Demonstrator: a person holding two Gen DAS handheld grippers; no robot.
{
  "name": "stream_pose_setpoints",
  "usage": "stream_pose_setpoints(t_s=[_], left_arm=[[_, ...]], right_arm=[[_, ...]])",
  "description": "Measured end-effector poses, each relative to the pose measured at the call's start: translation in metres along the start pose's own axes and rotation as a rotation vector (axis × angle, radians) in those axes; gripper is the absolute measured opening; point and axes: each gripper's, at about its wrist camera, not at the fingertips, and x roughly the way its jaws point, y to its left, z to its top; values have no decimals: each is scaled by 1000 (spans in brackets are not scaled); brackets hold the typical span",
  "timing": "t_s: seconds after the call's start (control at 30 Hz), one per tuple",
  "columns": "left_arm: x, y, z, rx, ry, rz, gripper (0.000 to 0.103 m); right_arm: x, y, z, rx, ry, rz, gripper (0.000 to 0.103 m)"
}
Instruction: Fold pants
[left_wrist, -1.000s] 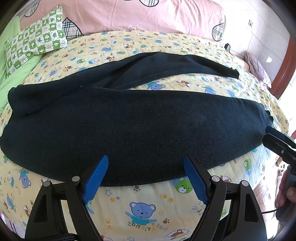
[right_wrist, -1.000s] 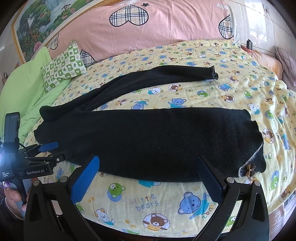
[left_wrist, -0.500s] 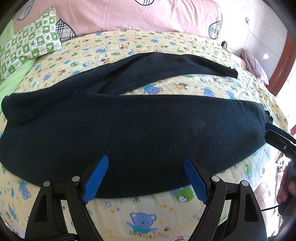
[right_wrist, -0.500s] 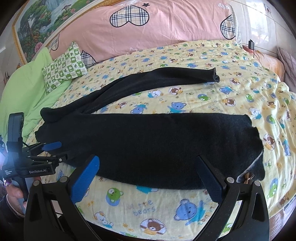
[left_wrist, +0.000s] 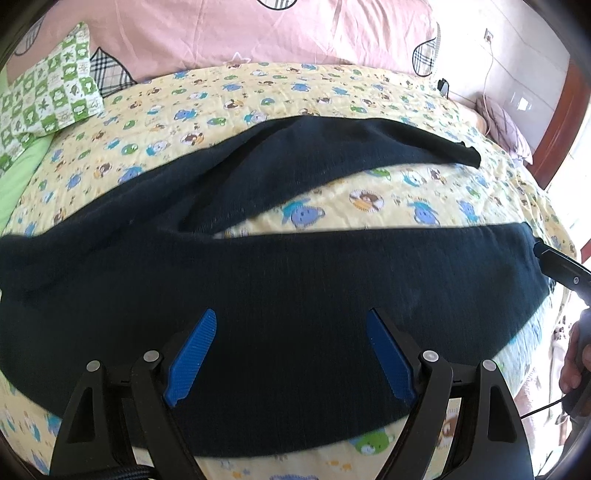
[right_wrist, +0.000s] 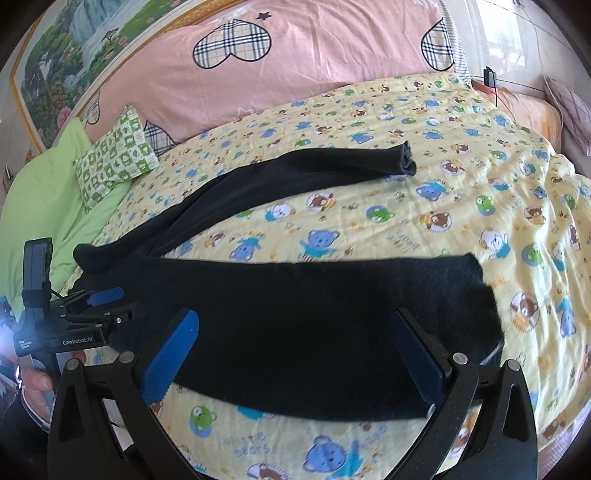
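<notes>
Dark pants (left_wrist: 295, 288) lie spread in a V on the yellow bear-print bedspread (left_wrist: 369, 206). The near leg runs across in front of me and the far leg (right_wrist: 295, 170) angles away to the right. My left gripper (left_wrist: 291, 328) is open, its blue pads (left_wrist: 192, 350) low over the near leg toward the waist end. My right gripper (right_wrist: 295, 339) is open over the near leg toward its cuff (right_wrist: 484, 306). Each gripper shows at the other view's edge: the right one (left_wrist: 561, 269) and the left one (right_wrist: 96, 306).
A pink headboard cushion (right_wrist: 295, 55) with plaid hearts stands at the back. A green checked pillow (right_wrist: 114, 155) and a green blanket (right_wrist: 40, 206) lie at the left. A pink pillow (left_wrist: 506, 129) lies at the far right. The bed's near edge is just below both grippers.
Both grippers have moved forward and lower, from the bare bedspread at the near edge to over the near leg. The pants have not moved.
</notes>
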Motion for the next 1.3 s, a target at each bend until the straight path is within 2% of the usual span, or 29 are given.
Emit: stream_pose_setpoints(t_s=[0.17,0.33,0.47,0.6,0.7,0.77,0.9,0.93,1.0,1.1,1.2,1.3], left_arm=[[5,4,28,-4,-15,-46,84],[11,6,69,8,-34,-88,84],[24,6,108,44,-30,-105,84],[43,9,144,88,3,-152,84],[62,14,167,111,50,-193,84],[76,16,184,129,74,-202,84],[103,20,209,155,107,-206,84],[112,21,216,161,124,-229,84],[128,23,225,166,158,-256,84],[152,21,236,192,206,-258,84],[163,17,241,206,221,-263,84],[178,12,245,216,266,-304,84]], right_arm=[[5,-5,22,-24,-9,-10,103],[12,-22,57,0,-26,35,103],[22,-35,89,-21,-34,-3,103],[36,-55,120,-2,-15,32,102],[55,-79,144,62,34,88,95],[68,-94,157,97,71,102,84],[94,-126,173,174,143,102,74],[100,-131,175,184,161,102,72],[113,-142,177,201,202,95,71],[124,-147,177,208,238,122,70],[133,-147,178,197,258,150,65],[139,-147,177,192,277,163,59]])
